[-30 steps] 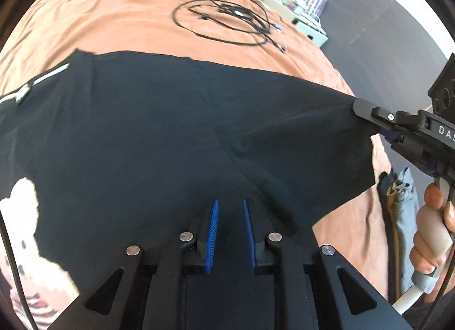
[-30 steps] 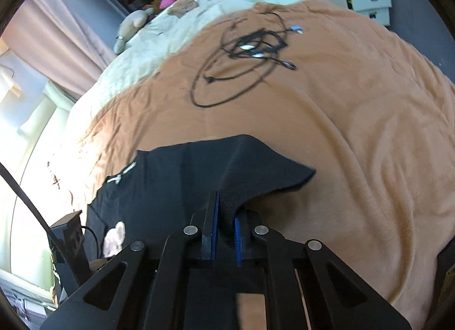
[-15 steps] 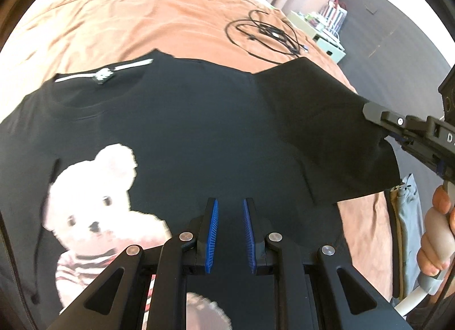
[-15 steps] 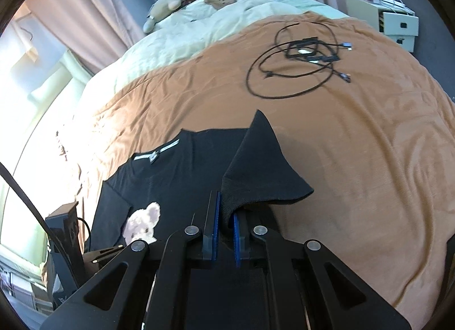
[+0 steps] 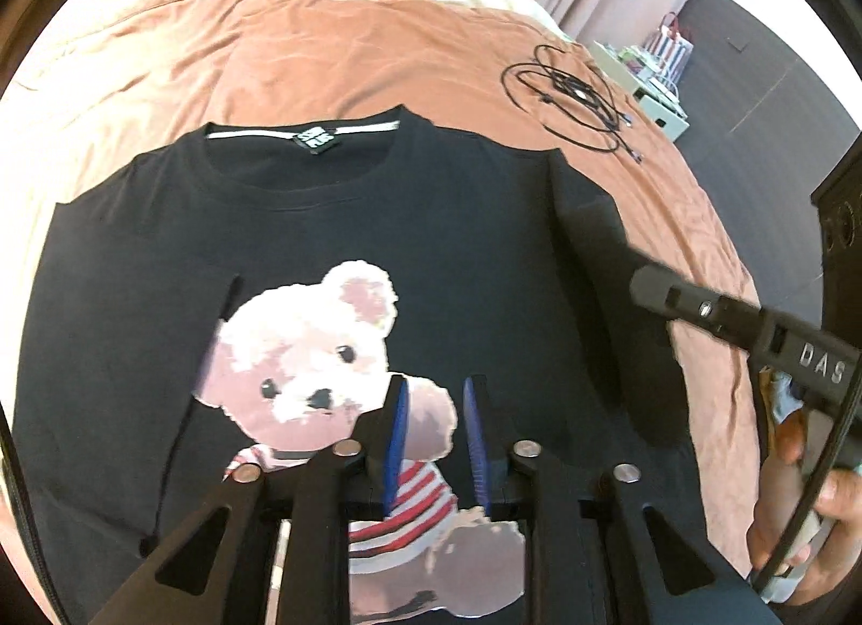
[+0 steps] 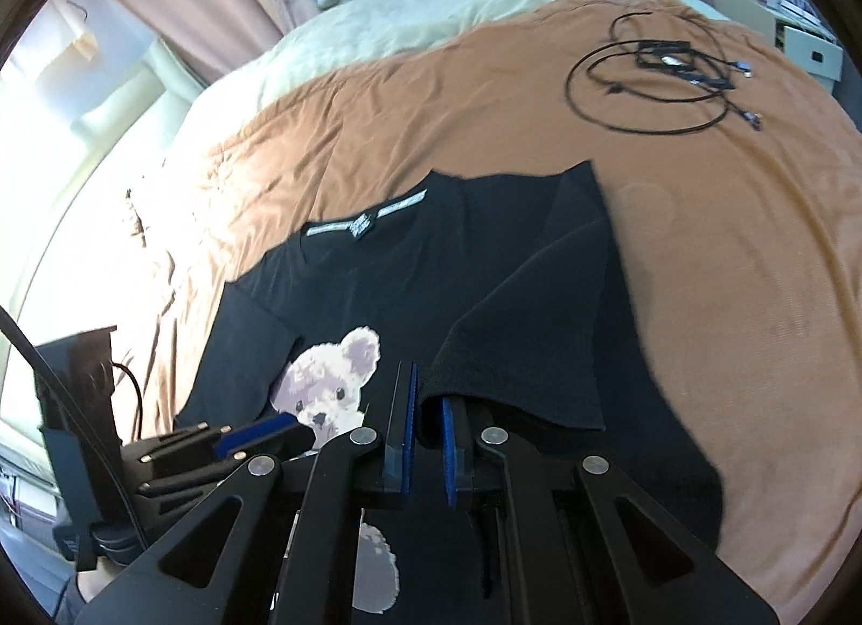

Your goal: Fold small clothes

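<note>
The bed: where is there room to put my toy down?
Bare brown blanket lies between the black t-shirt collar and the cream duvet, and right of the shirt below the cables. It is crowded near both grippers, where the right gripper pinches the sleeve.

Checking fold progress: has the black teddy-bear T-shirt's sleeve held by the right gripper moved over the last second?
Yes. The right gripper has carried the sleeve inward over the shirt, away from the coiled black cable.

t-shirt (image 5: 458,226) on blanket (image 5: 323,48), cables (image 5: 571,97) beyond its right shoulder
</note>
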Tool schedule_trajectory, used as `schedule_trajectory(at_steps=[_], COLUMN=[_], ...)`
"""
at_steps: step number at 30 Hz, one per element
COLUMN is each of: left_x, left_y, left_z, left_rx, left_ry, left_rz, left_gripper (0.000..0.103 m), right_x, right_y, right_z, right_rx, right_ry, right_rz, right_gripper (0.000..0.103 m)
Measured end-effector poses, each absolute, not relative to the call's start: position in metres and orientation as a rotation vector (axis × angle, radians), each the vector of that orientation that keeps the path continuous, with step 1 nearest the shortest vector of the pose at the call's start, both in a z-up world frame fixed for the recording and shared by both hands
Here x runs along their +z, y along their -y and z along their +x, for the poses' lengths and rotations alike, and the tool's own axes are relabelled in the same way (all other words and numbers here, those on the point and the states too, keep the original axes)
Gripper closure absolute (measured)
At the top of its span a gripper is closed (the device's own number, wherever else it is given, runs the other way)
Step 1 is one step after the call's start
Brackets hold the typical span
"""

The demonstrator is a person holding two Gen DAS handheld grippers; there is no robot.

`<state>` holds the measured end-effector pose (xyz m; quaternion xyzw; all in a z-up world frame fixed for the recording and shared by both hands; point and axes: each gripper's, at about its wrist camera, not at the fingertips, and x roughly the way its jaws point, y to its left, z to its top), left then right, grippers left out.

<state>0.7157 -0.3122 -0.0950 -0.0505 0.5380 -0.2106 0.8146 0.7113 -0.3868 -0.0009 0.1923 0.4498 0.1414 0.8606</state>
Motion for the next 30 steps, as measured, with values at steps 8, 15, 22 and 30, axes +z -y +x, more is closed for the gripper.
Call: schedule_trajectory(at_steps=[8,15,22,30], left_x=[-0.103,-0.121,-0.144,-0.156], left_y=[0.322,0.360,0.394,0.414], left_z=[0.719,0.718,0.719,0.734], left_rx=[-0.452,-0.481,-0.468,-0.417], left_ry=[-1.148,-1.161,-1.165,-1.134], left_rz=[-0.083,0.039,0.198,0.268], left_gripper=[0.047,0.046,0.046,0.040], right_x=[-0.007,-0.041,-0.066,-0.083], right_y=[0.413,0.451,0.453,0.455], right_z=[0.703,0.689,0.689,0.690], right_rx=[0.266,0.087,0.017,-0.043], right_ry=[-0.898,-0.955,-1.020,-1.046], right_rz=[0.433,0.387,0.296,0.272], right_gripper=[0.033,0.033,0.052,0.061])
